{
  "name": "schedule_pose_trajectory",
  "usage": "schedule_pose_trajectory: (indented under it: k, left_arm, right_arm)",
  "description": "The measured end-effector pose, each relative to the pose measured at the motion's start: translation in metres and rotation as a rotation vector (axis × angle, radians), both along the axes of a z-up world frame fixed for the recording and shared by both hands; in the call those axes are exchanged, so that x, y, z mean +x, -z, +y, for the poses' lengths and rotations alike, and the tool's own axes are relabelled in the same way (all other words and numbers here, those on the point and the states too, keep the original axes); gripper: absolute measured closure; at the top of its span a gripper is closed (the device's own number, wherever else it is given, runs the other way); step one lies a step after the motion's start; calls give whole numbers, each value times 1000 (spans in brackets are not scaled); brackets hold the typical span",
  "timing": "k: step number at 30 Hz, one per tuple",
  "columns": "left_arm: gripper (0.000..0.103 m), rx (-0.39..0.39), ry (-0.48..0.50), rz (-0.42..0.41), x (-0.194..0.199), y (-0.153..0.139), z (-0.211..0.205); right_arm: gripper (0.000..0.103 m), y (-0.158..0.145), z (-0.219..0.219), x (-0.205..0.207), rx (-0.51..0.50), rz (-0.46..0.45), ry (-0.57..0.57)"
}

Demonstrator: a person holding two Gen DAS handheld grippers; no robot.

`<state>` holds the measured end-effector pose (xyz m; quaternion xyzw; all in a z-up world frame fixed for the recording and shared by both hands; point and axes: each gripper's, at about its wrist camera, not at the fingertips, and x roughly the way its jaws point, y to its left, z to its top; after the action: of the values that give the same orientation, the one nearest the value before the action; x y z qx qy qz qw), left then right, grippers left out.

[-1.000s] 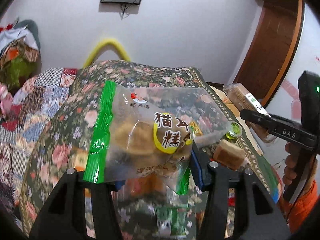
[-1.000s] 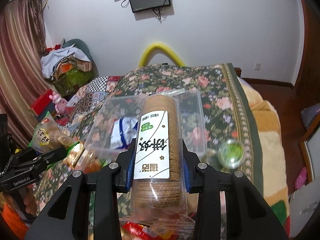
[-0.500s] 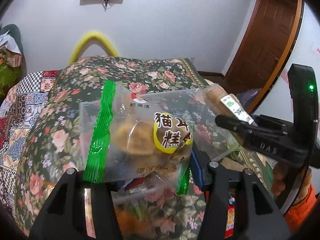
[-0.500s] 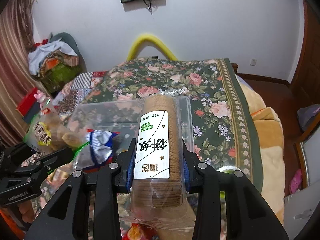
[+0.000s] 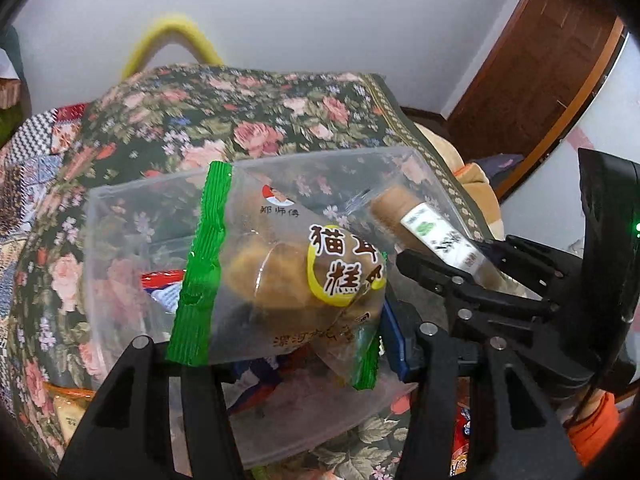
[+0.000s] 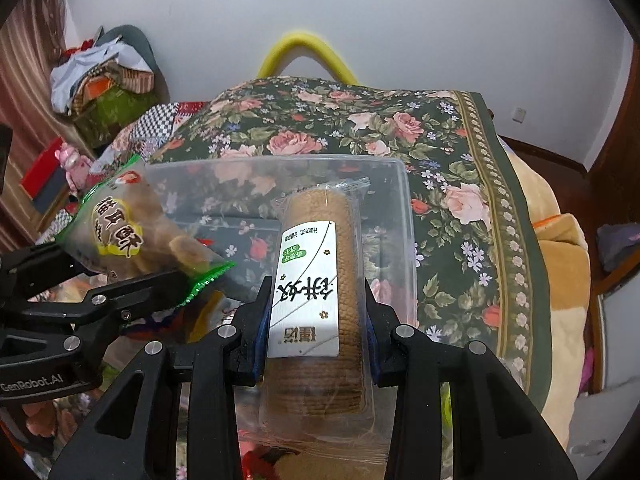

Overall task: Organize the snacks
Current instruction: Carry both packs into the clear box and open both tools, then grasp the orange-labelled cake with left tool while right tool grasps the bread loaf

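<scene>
Above the clear rectangular plastic bin point(image 6: 402, 216), the left gripper point(image 5: 308, 344) is clamping a green-edged transparent pastry bag point(image 5: 280, 276) while the right gripper point(image 6: 316, 316) is squeezing a clear-wrapped round biscuit stack point(image 6: 320, 264).

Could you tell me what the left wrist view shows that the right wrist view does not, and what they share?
Only the left wrist view shows the brown wooden door and the right hand-held gripper's upright body with its green light.

Only the right wrist view shows the pile of clothes, the curtain and a wall socket.

Both show the clear plastic bin, the green-edged snack bag, the biscuit roll, the floral blanket and the yellow arch.
</scene>
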<state>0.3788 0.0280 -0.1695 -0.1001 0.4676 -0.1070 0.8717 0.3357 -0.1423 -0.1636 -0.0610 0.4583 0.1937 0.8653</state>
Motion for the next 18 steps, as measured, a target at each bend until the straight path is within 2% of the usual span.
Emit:
schedule_pose_trajectory:
  k: [4, 8, 11, 18]
  left_arm:
    - [50, 36, -23, 3, 4, 5, 0]
    - [44, 24, -37, 2, 4, 4, 4]
    - [43, 27, -31, -20, -2, -4, 4]
    - [42, 100, -14, -116, -36, -37, 4]
  right_arm:
    - [68, 1, -2, 2, -8, 1, 10]
    - [68, -9, -4, -2, 1, -20, 10]
    - [68, -15, -4, -6, -8, -42, 9]
    - [64, -36, -8, -27, 13, -86, 8]
